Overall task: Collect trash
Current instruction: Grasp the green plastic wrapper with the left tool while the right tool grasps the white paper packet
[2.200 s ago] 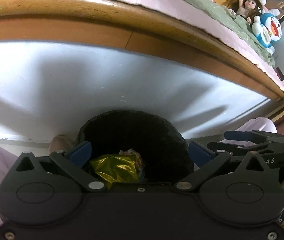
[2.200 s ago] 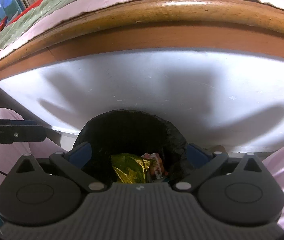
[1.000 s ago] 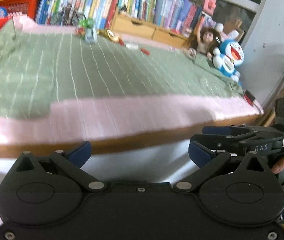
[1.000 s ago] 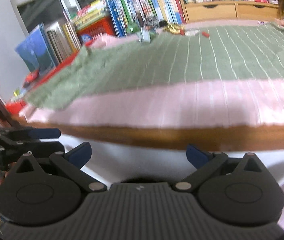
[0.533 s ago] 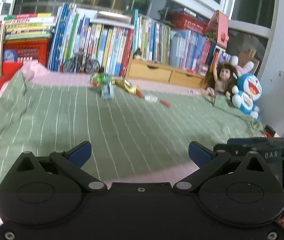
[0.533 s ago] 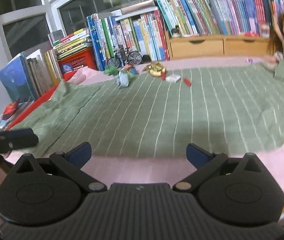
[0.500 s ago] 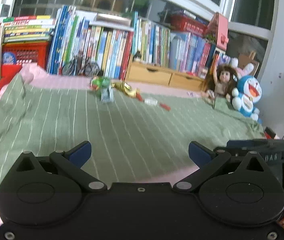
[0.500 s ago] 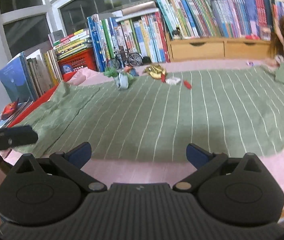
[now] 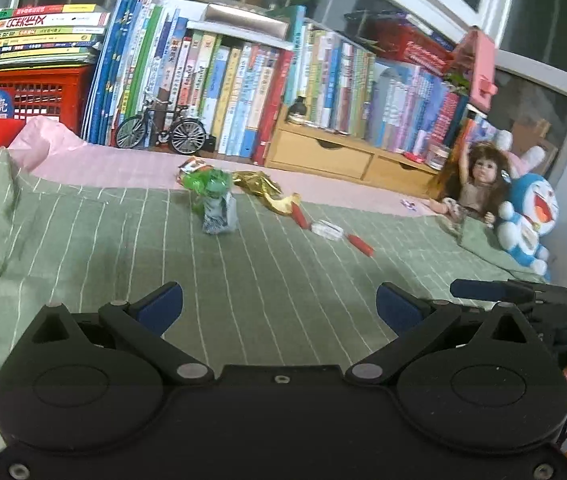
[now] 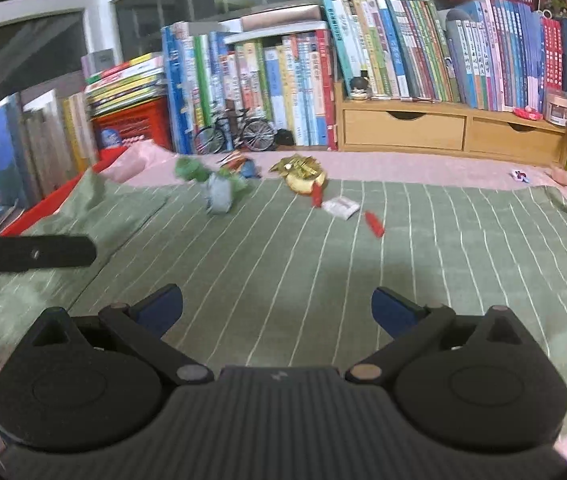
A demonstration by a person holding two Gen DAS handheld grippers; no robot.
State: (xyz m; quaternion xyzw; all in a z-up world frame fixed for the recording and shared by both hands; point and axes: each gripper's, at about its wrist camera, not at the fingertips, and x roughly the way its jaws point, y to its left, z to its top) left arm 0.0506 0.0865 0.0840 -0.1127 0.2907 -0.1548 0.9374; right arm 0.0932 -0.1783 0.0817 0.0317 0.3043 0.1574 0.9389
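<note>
Trash lies at the far side of a green striped blanket [image 9: 267, 280]: a green and grey crumpled wrapper [image 9: 213, 200], a gold foil wrapper [image 9: 261, 188], a small white packet [image 9: 326, 229] and red sticks [image 9: 359, 243]. In the right wrist view I see the same green wrapper [image 10: 219, 188], gold foil [image 10: 301, 176], white packet [image 10: 339, 206] and a red stick [image 10: 374, 224]. My left gripper [image 9: 279, 306] is open and empty, well short of the trash. Beside it, my right gripper [image 10: 276, 308] is also open and empty.
Books [image 9: 219, 80] line the back wall, with a model bicycle [image 9: 161, 130], wooden drawers [image 9: 323, 156] and a red crate [image 9: 31, 96]. A doll [image 9: 473, 184] and a blue plush toy [image 9: 527, 216] sit at the right edge. Pink sheet [image 10: 403, 168] shows behind the blanket.
Both grippers have risen from the black bin holding wrappers, past the bed's wooden edge, and now look across the blanket toward the trash, slightly closer than half a second ago.
</note>
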